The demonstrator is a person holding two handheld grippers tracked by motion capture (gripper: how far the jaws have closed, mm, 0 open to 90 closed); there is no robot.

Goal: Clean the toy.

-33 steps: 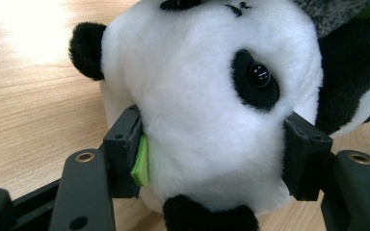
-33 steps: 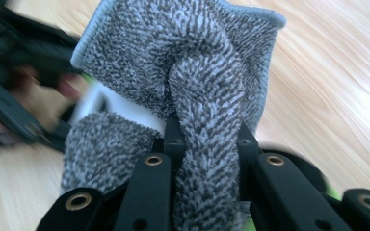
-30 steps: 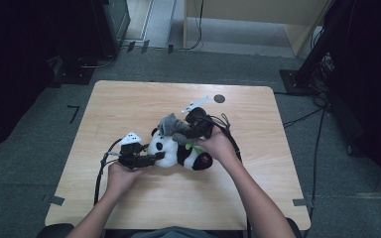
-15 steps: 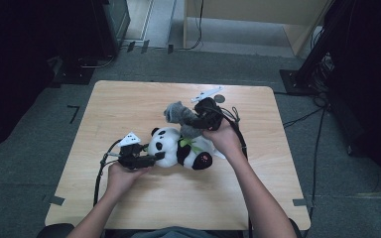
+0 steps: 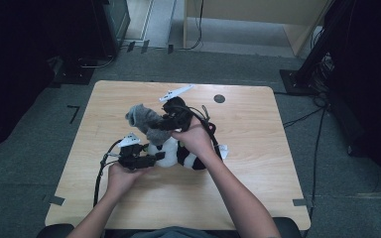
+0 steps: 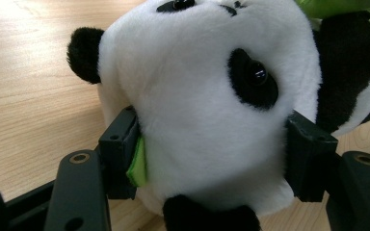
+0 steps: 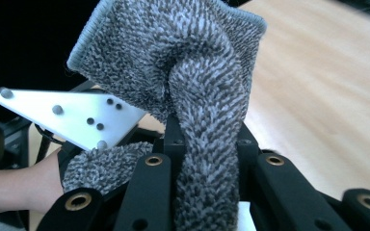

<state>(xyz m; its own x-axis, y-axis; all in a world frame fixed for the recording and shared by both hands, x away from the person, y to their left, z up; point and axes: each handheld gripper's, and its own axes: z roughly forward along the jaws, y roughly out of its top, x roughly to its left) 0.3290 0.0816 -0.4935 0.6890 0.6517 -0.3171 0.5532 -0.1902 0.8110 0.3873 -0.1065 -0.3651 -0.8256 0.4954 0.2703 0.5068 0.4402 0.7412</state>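
- The pale rectangular wooden table (image 5: 258, 163) stands on a grey carpeted floor (image 5: 25, 163); its far edge carries a small dark round mark (image 5: 219, 98).
- Beyond the table, a light wooden cabinet (image 5: 258, 22) stands at the back of the room, and black cables (image 5: 317, 129) run across the carpet on the right.
- Strips of dark tape (image 5: 73, 113) lie on the floor by the left side of the table.
- No bin, box or tray sits on the tabletop.
- A black-and-white plush panda toy (image 6: 207, 96) lies on its side near the middle of the table, with a green piece at its neck.
- The left gripper (image 5: 151, 158) has its jaws spread around the panda's white head, one pad pressing each side, so the head is pinched between them.
- The right gripper (image 5: 166, 121) is lifted above the panda and its jaws pinch a fuzzy grey knitted cloth (image 7: 197, 91), which bunches up between them and fans out above.
- In the high view the grey cloth hangs clear of the tabletop, just above and behind the panda's head.
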